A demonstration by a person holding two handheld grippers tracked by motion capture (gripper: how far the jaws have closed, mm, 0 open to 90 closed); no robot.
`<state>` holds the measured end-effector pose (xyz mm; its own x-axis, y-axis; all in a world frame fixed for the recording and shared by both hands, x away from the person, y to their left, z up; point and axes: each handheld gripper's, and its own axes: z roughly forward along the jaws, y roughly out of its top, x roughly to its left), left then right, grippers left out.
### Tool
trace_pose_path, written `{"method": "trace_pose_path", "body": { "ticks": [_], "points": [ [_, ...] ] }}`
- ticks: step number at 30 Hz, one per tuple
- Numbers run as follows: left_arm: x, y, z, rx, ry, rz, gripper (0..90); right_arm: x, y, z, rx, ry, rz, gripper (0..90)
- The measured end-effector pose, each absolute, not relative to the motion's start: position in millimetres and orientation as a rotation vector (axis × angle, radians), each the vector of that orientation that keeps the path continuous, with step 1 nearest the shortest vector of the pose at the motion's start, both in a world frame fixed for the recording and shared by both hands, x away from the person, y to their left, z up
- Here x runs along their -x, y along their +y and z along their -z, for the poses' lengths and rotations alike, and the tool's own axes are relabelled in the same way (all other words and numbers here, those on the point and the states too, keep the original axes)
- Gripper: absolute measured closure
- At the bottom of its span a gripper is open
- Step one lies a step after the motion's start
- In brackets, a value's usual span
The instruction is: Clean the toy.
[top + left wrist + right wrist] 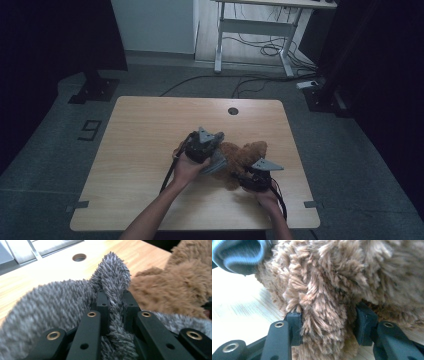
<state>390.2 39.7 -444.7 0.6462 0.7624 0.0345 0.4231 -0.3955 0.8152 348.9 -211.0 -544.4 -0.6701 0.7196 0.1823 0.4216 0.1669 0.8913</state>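
The left gripper (pixel 113 302) has its jaws clamped on a fold of grey fuzzy cloth (pixel 50 307), which bunches up between and around them. The right gripper (pixel 328 322) has its jaws pressed on a limb of the brown plush toy (pixel 342 277), which lies on the wooden surface (pixel 145 130) just beyond them.

This looks like a lab or test room set up for recording, not a home. A plain wooden table (pixel 150 150) with a round cable hole (pixel 233 111) stands alone on grey carpet (pixel 60 150). Black curtains (pixel 55 35) hang at the far left and right, on stands with flat feet (pixel 94 91). At the far side stands a white desk frame (pixel 260 30) — loose cables (pixel 260 50) trail under it. A number is taped on the floor (pixel 90 130) left of the table.
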Motion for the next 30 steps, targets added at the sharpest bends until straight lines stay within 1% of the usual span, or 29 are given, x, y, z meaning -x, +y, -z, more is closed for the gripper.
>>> {"method": "trace_pose_path", "body": {
  "ticks": [4,7,12,18,19,20,23,26,28,30],
  "points": [
    [-386.4,52.0,436.4,-2.007,0.928,-0.503,78.7,-349.2,-211.0,544.4,-1.095,2.163,-1.506,50.5],
    [-381.2,45.9,427.8,-1.993,0.904,-0.496,78.4,-349.0,-210.5,543.7,-1.104,2.159,-1.502,50.6],
    [-376.1,16.6,414.6,-1.994,0.826,-0.491,78.2,-348.1,-210.2,543.4,-1.108,2.154,-1.501,50.8],
    [-388.1,-27.3,410.3,-2.034,0.782,-0.42,78.2,-346.0,-206.4,542.7,-1.081,2.153,-1.493,50.9],
    [-389.7,-34.4,411.6,-2.052,0.774,-0.423,78.2,-345.8,-205.8,542.5,-1.076,2.155,-1.489,50.9],
    [-391.8,-44.7,415.6,-2.096,0.749,-0.454,78.2,-345.5,-205.2,542.5,-1.074,2.155,-1.488,50.9],
    [-395.9,-55.4,426.8,-2.159,0.744,-0.482,78.2,-345.3,-206.0,542.9,-1.074,2.156,-1.483,50.9],
    [-400.6,-51.7,439.0,-2.18,0.763,-0.476,78.4,-345.5,-207.2,543.6,-1.086,2.16,-1.485,50.9],
    [-400.5,-44.1,440.4,-2.171,0.773,-0.47,78.5,-345.5,-206.6,543.6,-1.084,2.163,-1.481,50.9],
    [-399.1,-34.9,438.4,-2.179,0.78,-0.502,78.6,-345.2,-205.5,542.7,-1.076,2.166,-1.467,50.9]
  ]
}}
